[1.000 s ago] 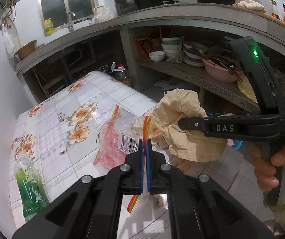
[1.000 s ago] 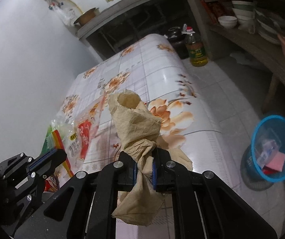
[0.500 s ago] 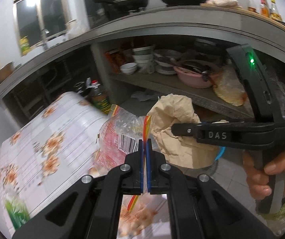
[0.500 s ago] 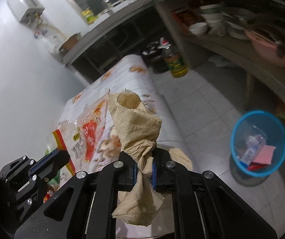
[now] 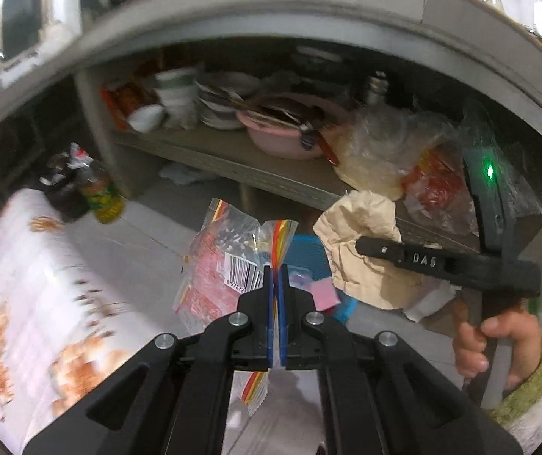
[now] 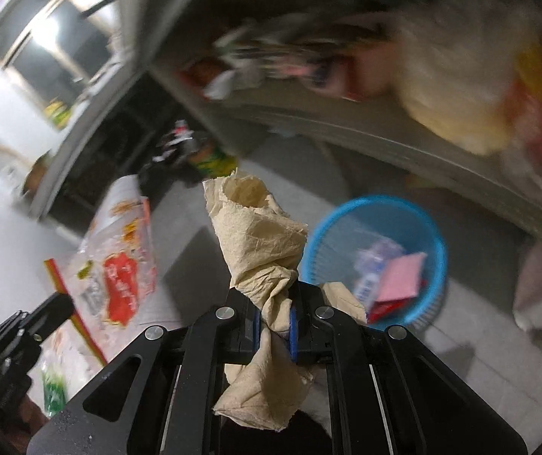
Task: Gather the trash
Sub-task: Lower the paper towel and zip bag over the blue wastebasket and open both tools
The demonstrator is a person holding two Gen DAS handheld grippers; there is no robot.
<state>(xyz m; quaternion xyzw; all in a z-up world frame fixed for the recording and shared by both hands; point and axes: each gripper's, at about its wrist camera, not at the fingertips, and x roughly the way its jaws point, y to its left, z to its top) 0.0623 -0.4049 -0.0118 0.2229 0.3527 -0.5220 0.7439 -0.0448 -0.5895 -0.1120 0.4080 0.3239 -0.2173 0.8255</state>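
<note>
My left gripper (image 5: 275, 276) is shut on a clear and red plastic snack wrapper (image 5: 221, 265) with a barcode, held in the air past the table's edge. My right gripper (image 6: 274, 314) is shut on a crumpled brown paper (image 6: 259, 242), also in the air. The paper also shows in the left wrist view (image 5: 362, 250), and the wrapper in the right wrist view (image 6: 119, 269). A blue trash basket (image 6: 434, 235) stands on the floor below and right of the paper, with a pink card and other scraps in it. Its rim (image 5: 346, 309) shows behind the wrapper.
The floral-covered table (image 5: 24, 288) lies to the left. A concrete shelf (image 5: 233, 163) with bowls, plates and a pink basin runs behind the basket. An oil bottle (image 5: 100, 193) stands on the tiled floor. A green bottle (image 6: 53, 390) lies on the table.
Both grippers have swung right, off the table and toward the shelf, carrying the wrapper and the paper. The blue basket now sits close in front of both.
</note>
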